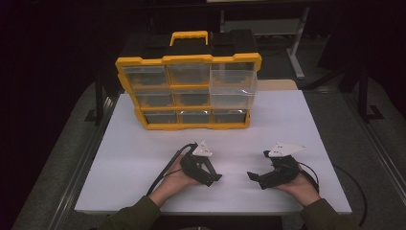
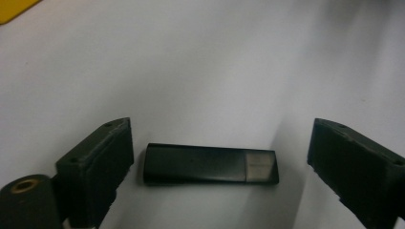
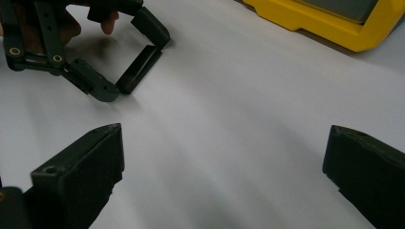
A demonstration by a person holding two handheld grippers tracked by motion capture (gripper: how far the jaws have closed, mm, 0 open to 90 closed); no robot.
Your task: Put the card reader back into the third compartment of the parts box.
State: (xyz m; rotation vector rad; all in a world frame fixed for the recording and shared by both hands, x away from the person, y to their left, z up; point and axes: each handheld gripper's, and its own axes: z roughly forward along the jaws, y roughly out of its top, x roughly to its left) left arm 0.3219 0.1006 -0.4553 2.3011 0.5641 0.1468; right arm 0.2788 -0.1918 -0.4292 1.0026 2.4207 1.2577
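- My left hand-held gripper (image 2: 217,157) is released, jaws spread either side of a small black stick (image 2: 210,164) lying flat on the white tabletop (image 1: 143,143), in front of the yellow drawer organizer (image 1: 187,91).
- Its grey end label is too blurred to read.
- My right hand-held gripper (image 3: 224,167) is also released, holding nothing.
- The room behind the organizer is dark.

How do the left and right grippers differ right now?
The left gripper has a small black bar lying on the white tabletop between its open jaws; the right gripper has bare table between its jaws. In the high view the left points right, the right points left. Both are open and low over the table.
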